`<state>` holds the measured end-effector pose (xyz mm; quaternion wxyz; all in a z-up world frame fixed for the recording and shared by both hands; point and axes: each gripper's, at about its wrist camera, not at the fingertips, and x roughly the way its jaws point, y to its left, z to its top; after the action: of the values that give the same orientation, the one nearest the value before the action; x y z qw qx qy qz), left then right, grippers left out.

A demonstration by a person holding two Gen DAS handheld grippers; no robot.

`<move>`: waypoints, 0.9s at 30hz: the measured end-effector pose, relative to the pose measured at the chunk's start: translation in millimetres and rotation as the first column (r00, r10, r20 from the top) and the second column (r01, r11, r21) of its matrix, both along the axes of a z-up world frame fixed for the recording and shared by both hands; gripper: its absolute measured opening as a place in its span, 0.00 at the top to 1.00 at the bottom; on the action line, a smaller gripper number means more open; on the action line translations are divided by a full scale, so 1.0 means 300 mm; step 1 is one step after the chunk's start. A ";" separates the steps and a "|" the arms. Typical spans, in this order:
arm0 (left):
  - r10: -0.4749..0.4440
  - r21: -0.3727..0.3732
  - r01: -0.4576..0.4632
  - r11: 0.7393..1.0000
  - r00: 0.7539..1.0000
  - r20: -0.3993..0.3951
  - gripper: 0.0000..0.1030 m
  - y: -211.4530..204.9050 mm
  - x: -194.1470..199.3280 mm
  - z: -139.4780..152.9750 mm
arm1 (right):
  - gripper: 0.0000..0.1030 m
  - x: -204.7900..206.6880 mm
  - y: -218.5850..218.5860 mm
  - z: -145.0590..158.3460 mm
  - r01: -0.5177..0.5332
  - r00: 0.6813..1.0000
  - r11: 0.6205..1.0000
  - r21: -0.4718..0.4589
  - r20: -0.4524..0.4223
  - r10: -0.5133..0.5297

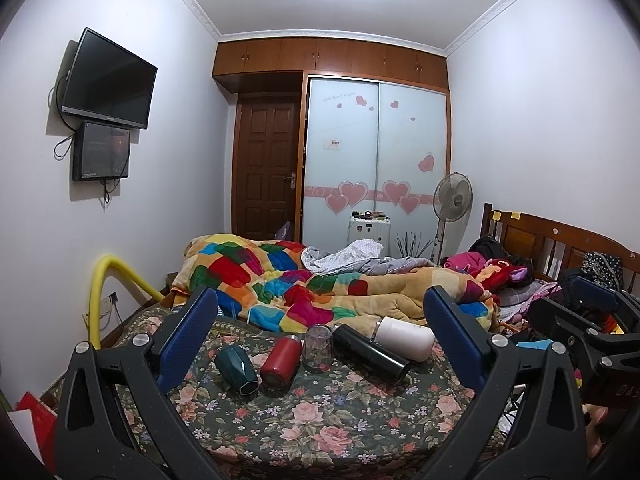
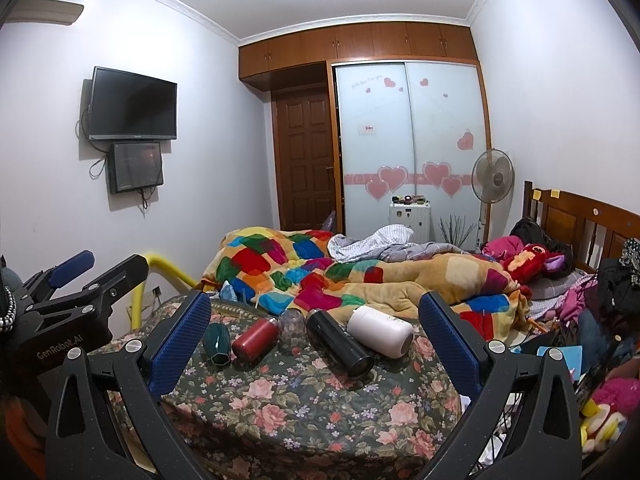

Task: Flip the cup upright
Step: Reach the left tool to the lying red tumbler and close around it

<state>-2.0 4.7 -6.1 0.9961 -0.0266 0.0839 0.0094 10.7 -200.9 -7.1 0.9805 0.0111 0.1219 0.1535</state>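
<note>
1. The left tool point(image 1: 320, 344) hangs over the near edge of the bed point(image 1: 320, 420), its blue-padded fingers point(image 1: 188, 336) spread wide and holding nothing.
2. The right tool point(image 2: 316, 340) hovers beside it, likewise spread wide and empty.
3. On the floral cover, toward the middle of the bed, five vessels sit in a row: a dark green cup point(image 1: 236, 368) lying on its side at the left, then a red bottle point(image 1: 280, 362) lying down.
4. Next comes a clear glass point(image 1: 317, 347) standing mouth-down, then a black flask point(image 1: 372, 354) and a white bottle point(image 1: 404, 336), both on their sides.
5. Behind them a patchwork quilt point(image 1: 280, 280) is heaped across the bed.
6. At the far wall stand a wardrobe point(image 1: 376, 160) with heart stickers and a fan point(image 1: 454, 198).
</note>
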 end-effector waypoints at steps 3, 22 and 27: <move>0.000 -0.007 0.000 1.000 1.000 -0.018 0.00 0.011 0.030 -0.014 | 0.00 0.030 0.001 -0.010 0.002 1.000 1.000 -0.003 -0.019 -0.002; -0.019 -0.049 -0.013 0.999 0.801 -0.598 0.00 0.237 0.780 -0.507 | 0.00 0.350 -0.046 -0.203 0.059 0.959 0.998 -0.031 -0.274 -0.065; -0.014 0.000 0.020 1.000 0.708 -0.706 0.03 0.256 0.967 -0.656 | 0.00 0.430 -0.059 -0.262 0.088 0.937 0.995 -0.039 -0.335 -0.096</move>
<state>288.0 81.6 -203.0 0.8887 -0.0164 0.4581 0.0101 139.7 -218.6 -85.7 0.9515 0.0310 0.2885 0.1021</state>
